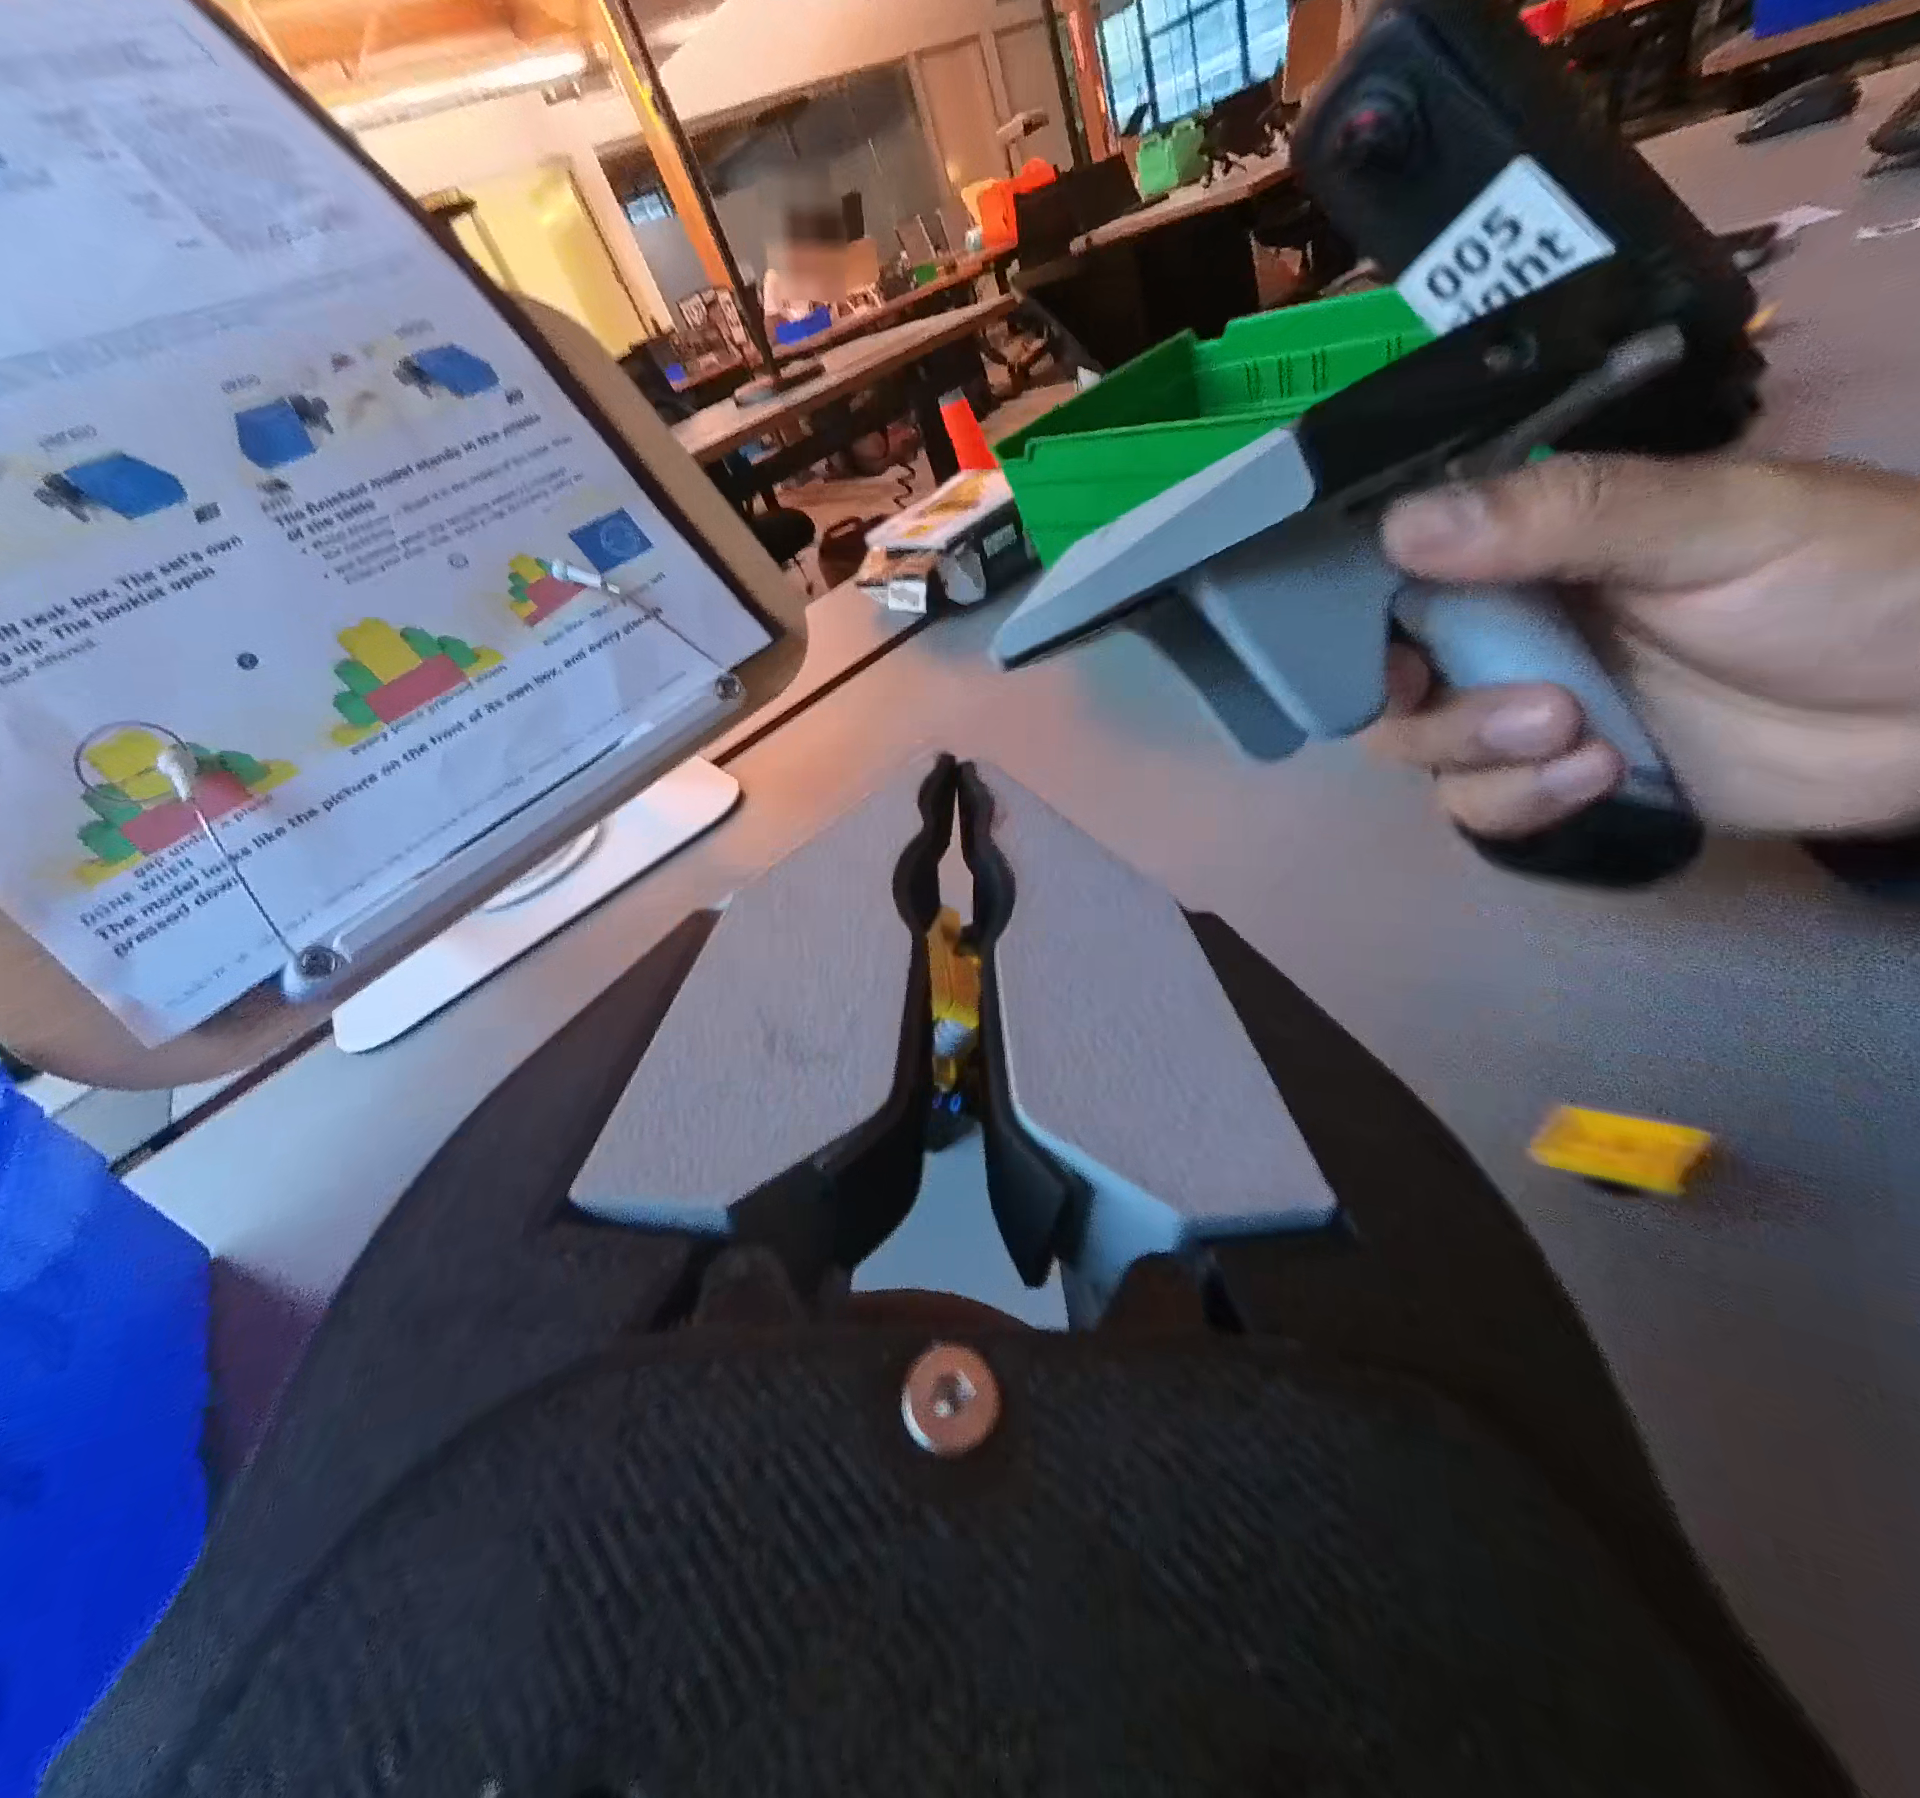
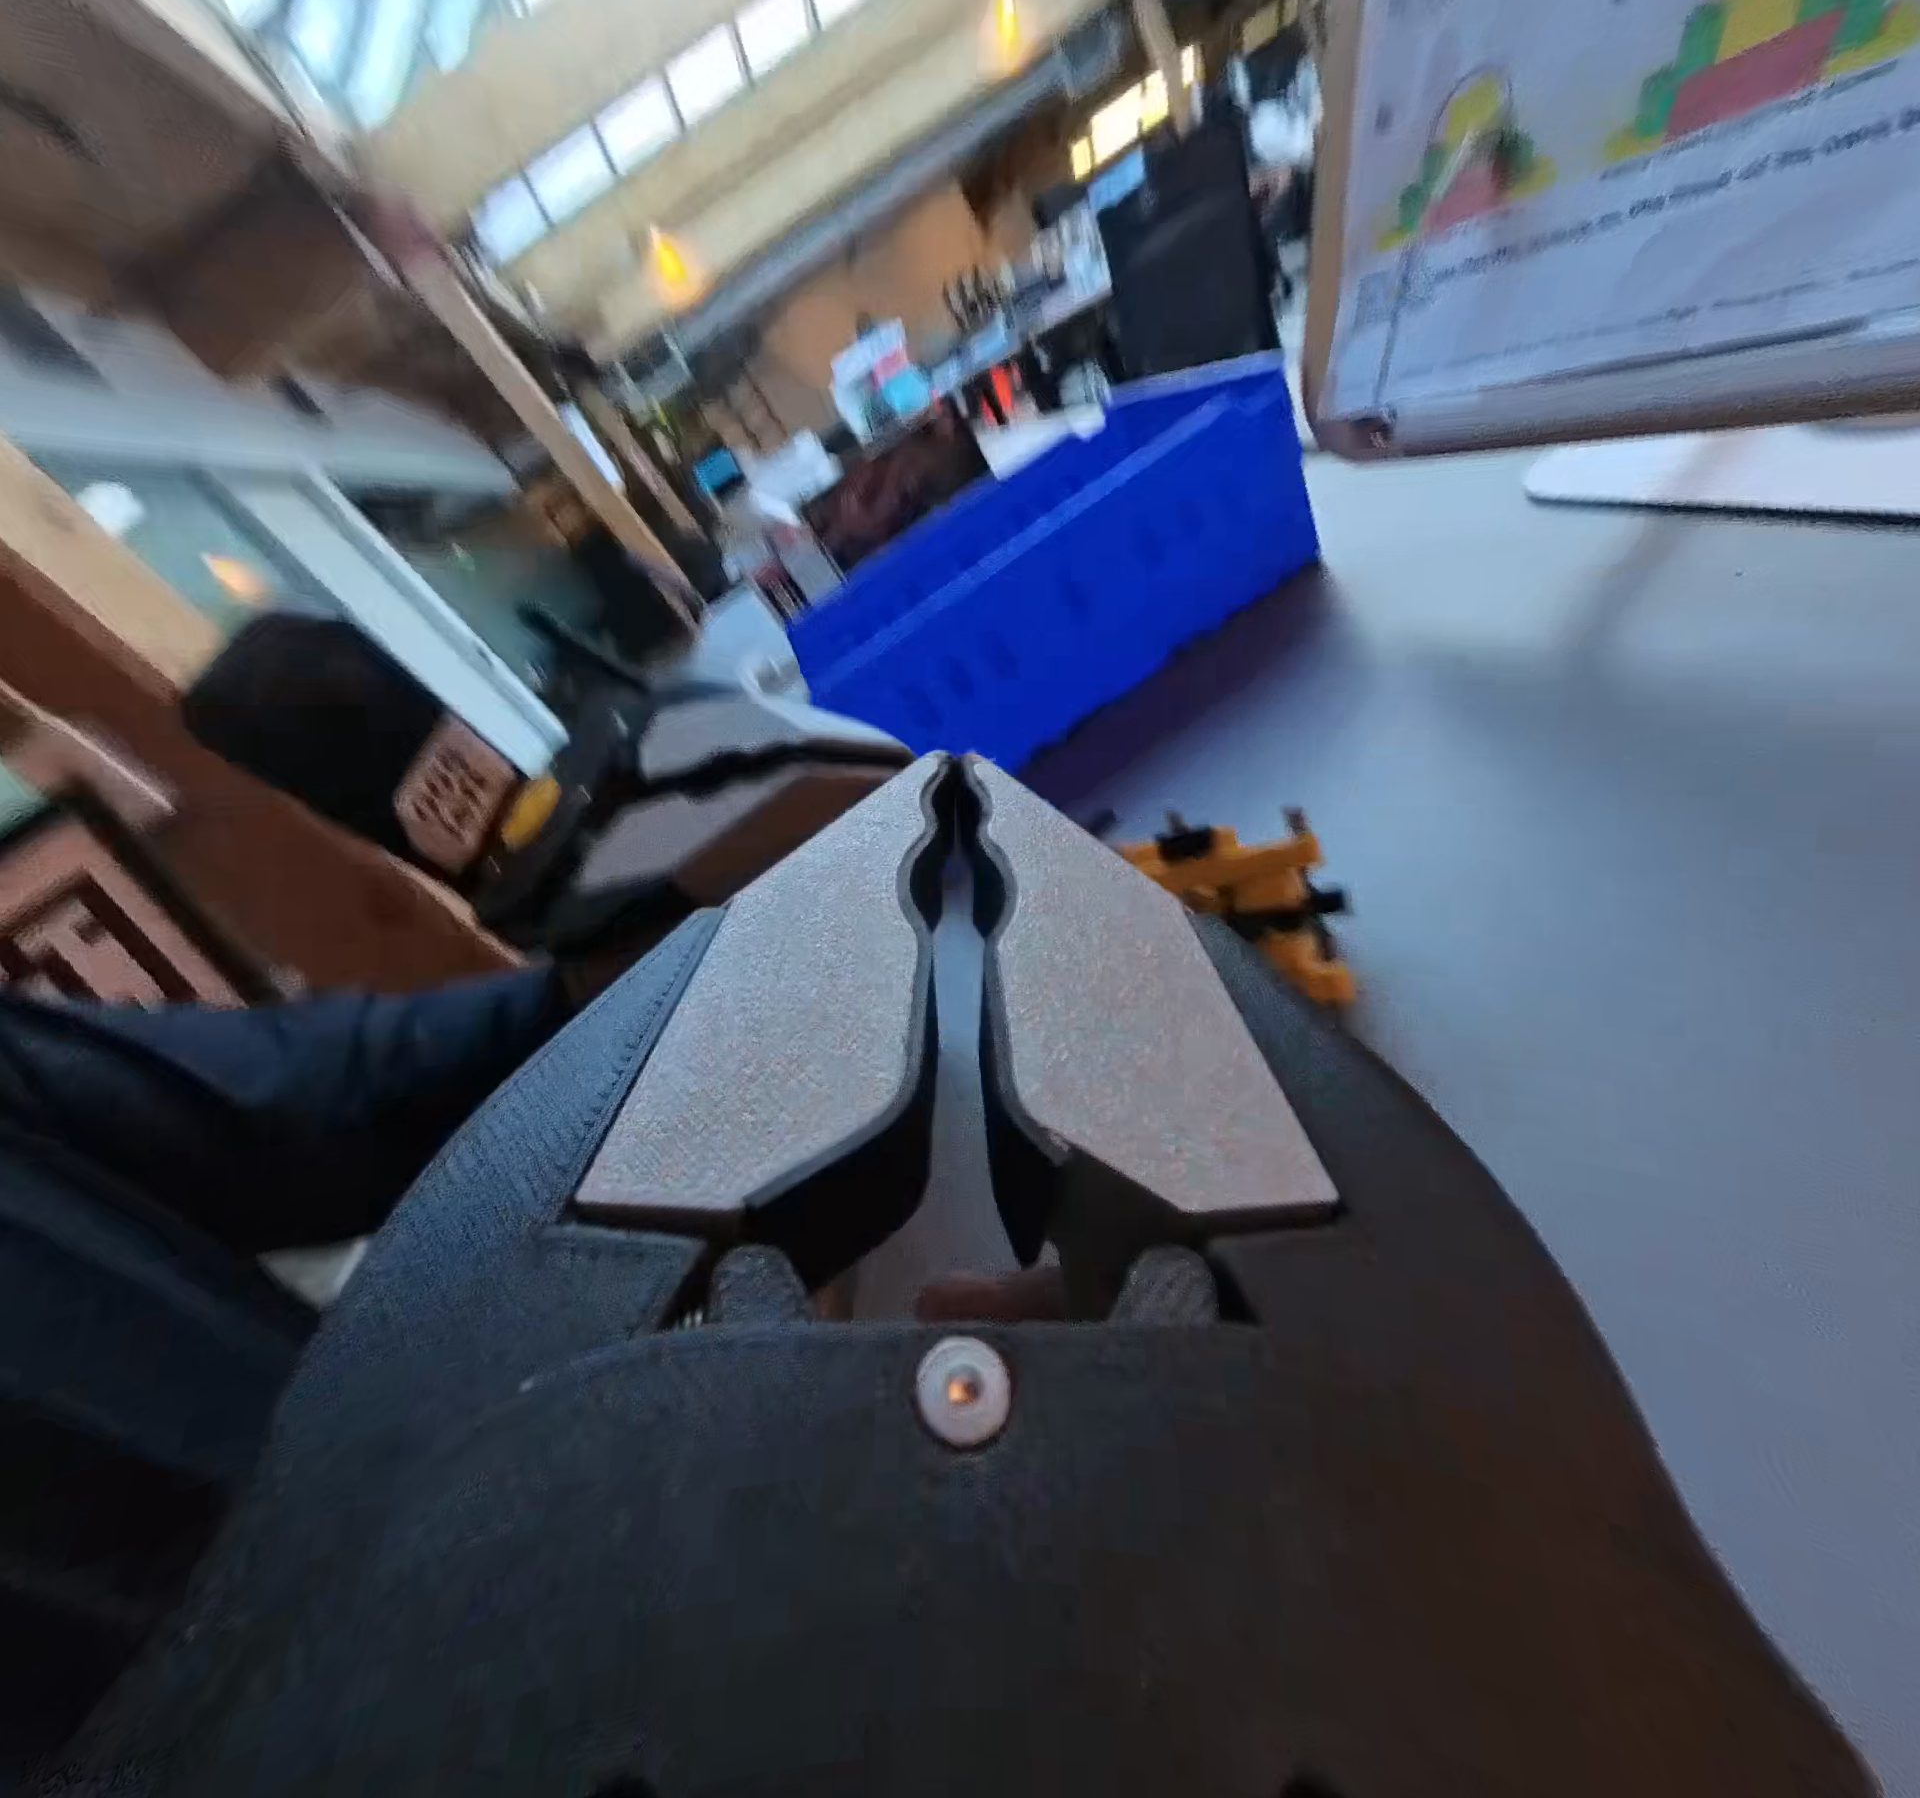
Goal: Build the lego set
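Both grippers have their jaws together at the tips: the left gripper and right gripper grip nothing visible. Yellow glimpsed in the left's gap cannot be identified. Risk: a loose yellow brick lies on the table and could be knocked away. Yellow model is half hidden, blurred. Instruction sheet stands beyond.

The right hand-held gripper tips meet — a blurred, seemingly yellow lego model lies just beyond, near a blue bin.
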A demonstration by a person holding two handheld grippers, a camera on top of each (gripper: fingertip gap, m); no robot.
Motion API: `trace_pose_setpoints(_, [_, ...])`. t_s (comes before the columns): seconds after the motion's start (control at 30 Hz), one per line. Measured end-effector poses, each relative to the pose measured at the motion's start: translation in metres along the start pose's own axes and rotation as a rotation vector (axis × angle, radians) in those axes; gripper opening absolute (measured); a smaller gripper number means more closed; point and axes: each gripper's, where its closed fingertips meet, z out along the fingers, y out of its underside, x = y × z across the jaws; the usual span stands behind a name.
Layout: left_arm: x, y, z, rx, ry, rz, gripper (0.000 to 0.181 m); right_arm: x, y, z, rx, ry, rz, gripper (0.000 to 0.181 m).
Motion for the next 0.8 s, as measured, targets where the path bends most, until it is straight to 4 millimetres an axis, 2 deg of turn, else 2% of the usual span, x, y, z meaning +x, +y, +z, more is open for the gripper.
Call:
trace_pose_setpoints(0.03, [-0.002, 0.004, -0.001, -0.02, 0.01, -0.01, 0.0, 0.007, 0.005, -0.005, -0.076, 0.014, -0.029, 0.0])
trace_pose_setpoints(0.07, [0.001, 0.01, -0.002, -0.05, 0.047, -0.009, 0.0, 0.006, 0.009, -0.01, -0.135, -0.002, -0.066, 0.002])
trace_pose_setpoints(0.1, [0.002, 0.019, -0.003, -0.096, 0.071, 0.001, 0.0, -0.007, 0.017, -0.016, -0.199, -0.068, -0.115, 0.004])
trace_pose_setpoints(0.13, [-0.001, 0.024, -0.003, -0.121, 0.06, 0.019, 0.0, -0.022, 0.032, -0.023, -0.307, -0.139, -0.162, 0.009])
trace_pose_setpoints(0.2, [-0.006, 0.027, -0.003, -0.12, 0.03, 0.061, 0.0, -0.048, 0.075, -0.05, -0.553, -0.235, -0.279, 0.041])
trace_pose_setpoints(0.33, [0.001, 0.026, -0.003, -0.127, 0.051, 0.074, 0.0, -0.091, 0.156, -0.106, -0.825, -0.285, -0.523, 0.059])
trace_pose_setpoints(0.37, [0.003, 0.024, -0.003, -0.119, 0.052, 0.088, 0.0, -0.094, 0.175, -0.117, -0.886, -0.259, -0.587, 0.06])
trace_pose_setpoints(0.43, [0.006, 0.022, -0.003, -0.114, 0.05, 0.11, 0.0, -0.081, 0.201, -0.134, -0.993, -0.151, -0.726, 0.065])
trace_pose_setpoints(0.5, [0.011, 0.022, -0.003, -0.116, 0.065, 0.111, 0.0, -0.086, 0.196, -0.129, -0.907, -0.131, -0.697, 0.027])
trace_pose_setpoints(0.53, [0.013, 0.024, -0.002, -0.12, 0.07, 0.115, 0.0, -0.09, 0.193, -0.127, -0.876, -0.143, -0.661, 0.02])
trace_pose_setpoints(0.6, [0.015, 0.027, -0.001, -0.132, 0.073, 0.14, 0.0, -0.08, 0.193, -0.126, -0.885, -0.115, -0.66, 0.003])
trace_pose_setpoints(0.7, [0.027, 0.032, -0.001, -0.143, 0.145, 0.175, 0.0, -0.075, 0.194, -0.123, -0.876, -0.131, -0.644, 0.001])
trace_pose_setpoints(0.8, [0.046, 0.032, -0.003, -0.122, 0.235, 0.238, 0.002, -0.047, 0.18, -0.112, -0.844, -0.037, -0.602, 0.0])
